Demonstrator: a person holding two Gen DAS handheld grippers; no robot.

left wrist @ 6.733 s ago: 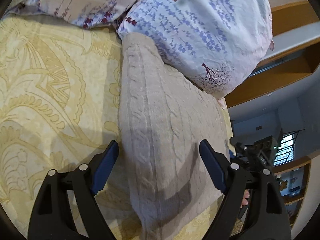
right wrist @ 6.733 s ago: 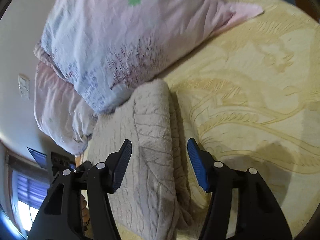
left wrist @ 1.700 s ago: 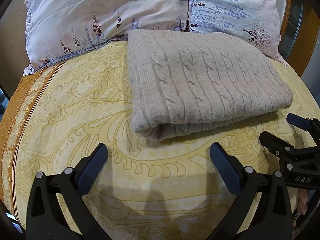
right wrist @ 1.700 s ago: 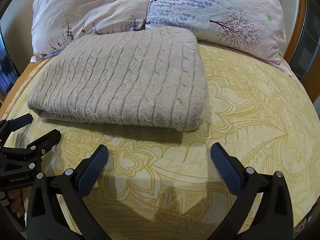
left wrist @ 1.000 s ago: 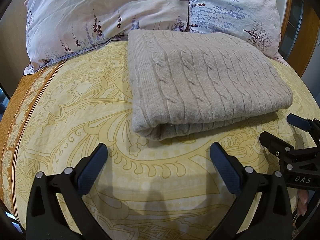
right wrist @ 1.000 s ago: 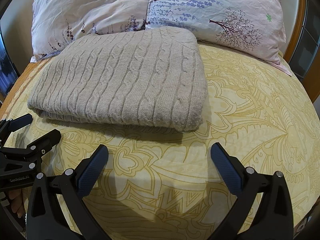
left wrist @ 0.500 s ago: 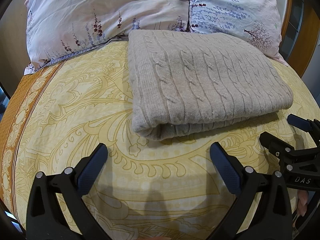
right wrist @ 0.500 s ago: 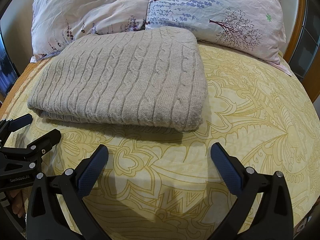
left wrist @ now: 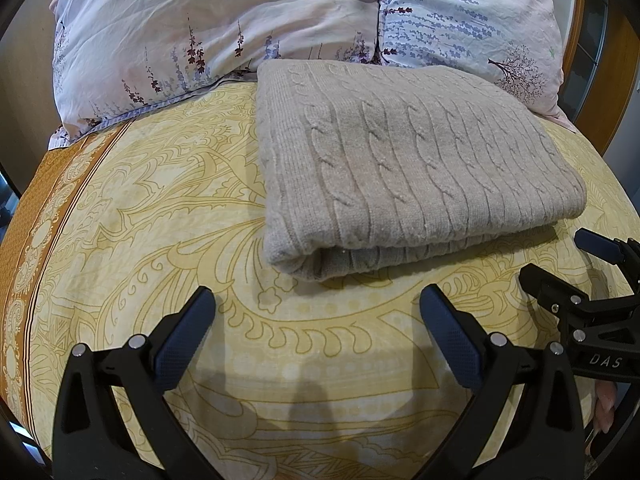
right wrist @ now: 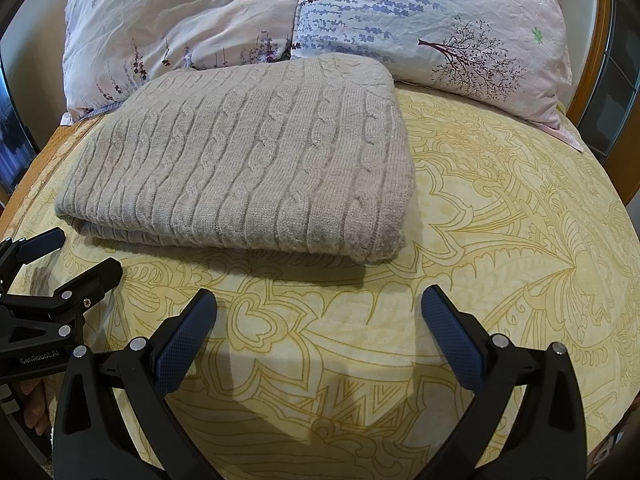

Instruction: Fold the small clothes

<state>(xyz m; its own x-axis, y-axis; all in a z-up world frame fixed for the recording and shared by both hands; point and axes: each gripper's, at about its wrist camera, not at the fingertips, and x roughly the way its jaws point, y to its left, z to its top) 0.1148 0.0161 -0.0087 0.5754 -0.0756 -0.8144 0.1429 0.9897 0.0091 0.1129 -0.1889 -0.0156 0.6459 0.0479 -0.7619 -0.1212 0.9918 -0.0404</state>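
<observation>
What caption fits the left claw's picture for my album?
Folded beige sweater rests on the yellow bed cover, open left claw waiting in front.

Both grippers have pulled back from the folded sweater since earlier

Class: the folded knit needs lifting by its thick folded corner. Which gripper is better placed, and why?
Left, marginally. The left gripper faces the sweater at its rolled corner. The right gripper faces the other front corner. Both jaws stand open.
</observation>
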